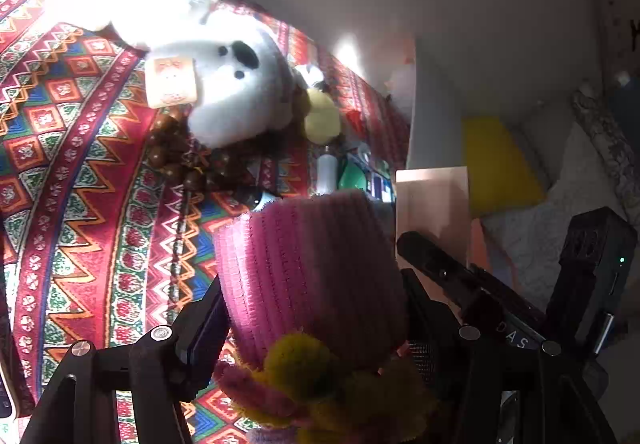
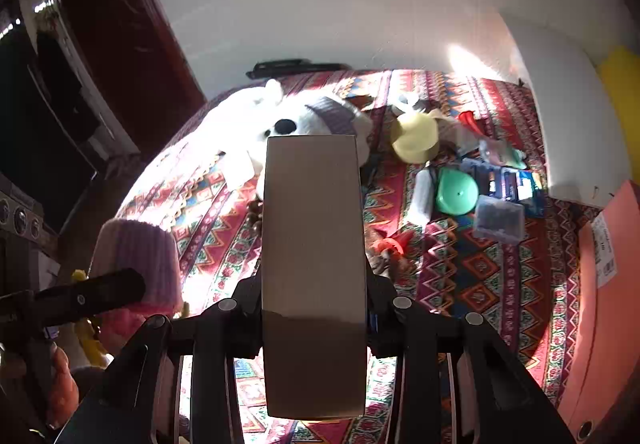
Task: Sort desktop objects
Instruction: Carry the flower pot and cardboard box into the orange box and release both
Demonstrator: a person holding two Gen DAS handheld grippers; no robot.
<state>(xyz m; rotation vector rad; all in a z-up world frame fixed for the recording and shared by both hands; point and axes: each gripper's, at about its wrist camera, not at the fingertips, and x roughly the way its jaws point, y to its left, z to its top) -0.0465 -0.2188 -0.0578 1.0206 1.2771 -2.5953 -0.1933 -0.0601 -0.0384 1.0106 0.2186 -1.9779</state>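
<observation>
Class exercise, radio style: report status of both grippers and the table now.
Left gripper shut on pink fuzzy pot. Right gripper shut on grey flat box. White plush bear and clutter on table ahead.

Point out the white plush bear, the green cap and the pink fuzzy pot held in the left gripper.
white plush bear (image 1: 240,99): left wrist view, on its muzzle.
green cap (image 2: 457,191): right wrist view, on the domed top.
pink fuzzy pot (image 1: 312,268): left wrist view, on its ribbed side.
</observation>
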